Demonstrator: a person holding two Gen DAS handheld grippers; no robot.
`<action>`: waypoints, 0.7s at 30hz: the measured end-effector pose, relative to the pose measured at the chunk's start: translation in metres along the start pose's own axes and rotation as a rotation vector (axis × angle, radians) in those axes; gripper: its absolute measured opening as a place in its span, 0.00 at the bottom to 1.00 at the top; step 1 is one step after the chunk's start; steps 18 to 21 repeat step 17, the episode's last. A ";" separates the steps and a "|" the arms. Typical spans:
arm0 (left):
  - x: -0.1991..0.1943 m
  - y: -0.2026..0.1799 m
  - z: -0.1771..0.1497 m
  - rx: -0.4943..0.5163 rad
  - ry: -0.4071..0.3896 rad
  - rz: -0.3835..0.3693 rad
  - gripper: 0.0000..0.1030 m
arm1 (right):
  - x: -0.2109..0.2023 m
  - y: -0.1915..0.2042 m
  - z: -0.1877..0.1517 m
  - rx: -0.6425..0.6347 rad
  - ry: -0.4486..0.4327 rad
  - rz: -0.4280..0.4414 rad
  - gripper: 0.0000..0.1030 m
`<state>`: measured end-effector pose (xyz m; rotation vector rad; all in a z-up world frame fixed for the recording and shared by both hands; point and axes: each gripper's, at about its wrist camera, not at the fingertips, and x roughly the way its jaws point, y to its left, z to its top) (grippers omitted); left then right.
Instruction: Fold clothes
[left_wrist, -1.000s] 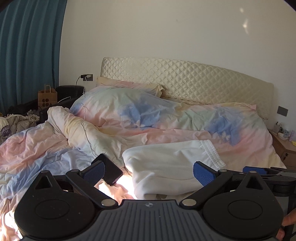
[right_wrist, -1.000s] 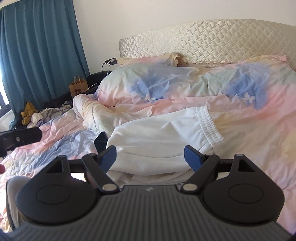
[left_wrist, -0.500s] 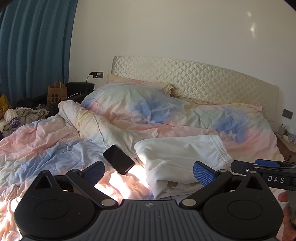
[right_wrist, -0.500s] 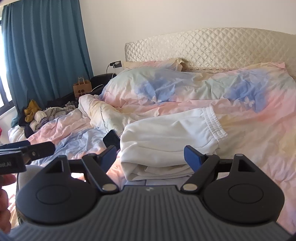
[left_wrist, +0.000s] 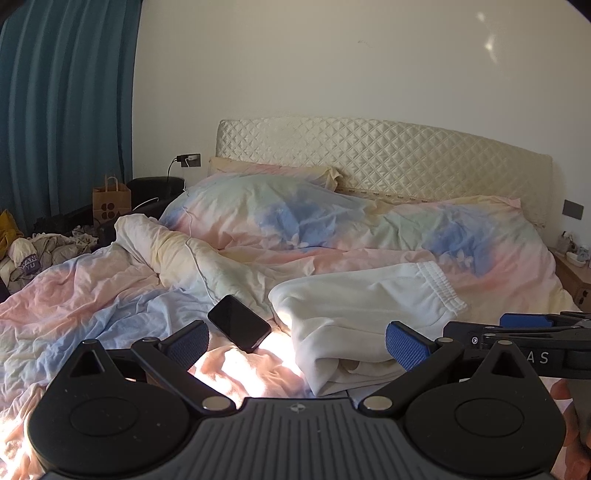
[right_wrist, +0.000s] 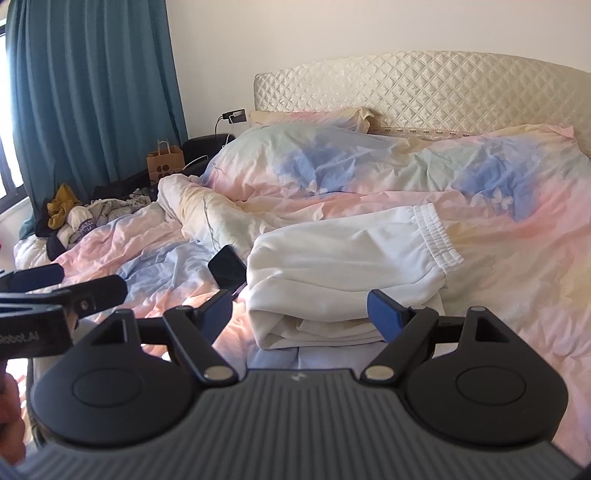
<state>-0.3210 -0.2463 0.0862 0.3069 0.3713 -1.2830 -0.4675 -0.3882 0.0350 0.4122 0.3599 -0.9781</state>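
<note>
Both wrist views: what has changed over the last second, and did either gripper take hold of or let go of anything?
Both grippers have backed away from the folded white garment; more bedding and the whole black phone now show. Nothing was gripped or released. The left gripper and the right gripper stayed open and empty; garment and phone lie as before on the duvet.

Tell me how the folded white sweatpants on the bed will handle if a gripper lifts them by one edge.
The white sweatpants look soft and thick, so they will probably sag and drape. Their stacked layers show loose at the near edge, so the fold would likely open. The elastic waistband is bunched and may give the firmest hold.
</note>
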 end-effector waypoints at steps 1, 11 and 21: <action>0.000 0.000 0.000 -0.001 0.000 0.001 1.00 | -0.001 -0.001 0.000 0.007 -0.001 -0.005 0.80; -0.002 0.006 0.000 -0.023 -0.005 0.022 1.00 | -0.001 -0.001 -0.002 -0.006 -0.003 -0.032 0.80; -0.003 0.011 0.000 -0.034 -0.008 0.045 1.00 | 0.000 -0.004 -0.002 -0.002 0.006 -0.041 0.80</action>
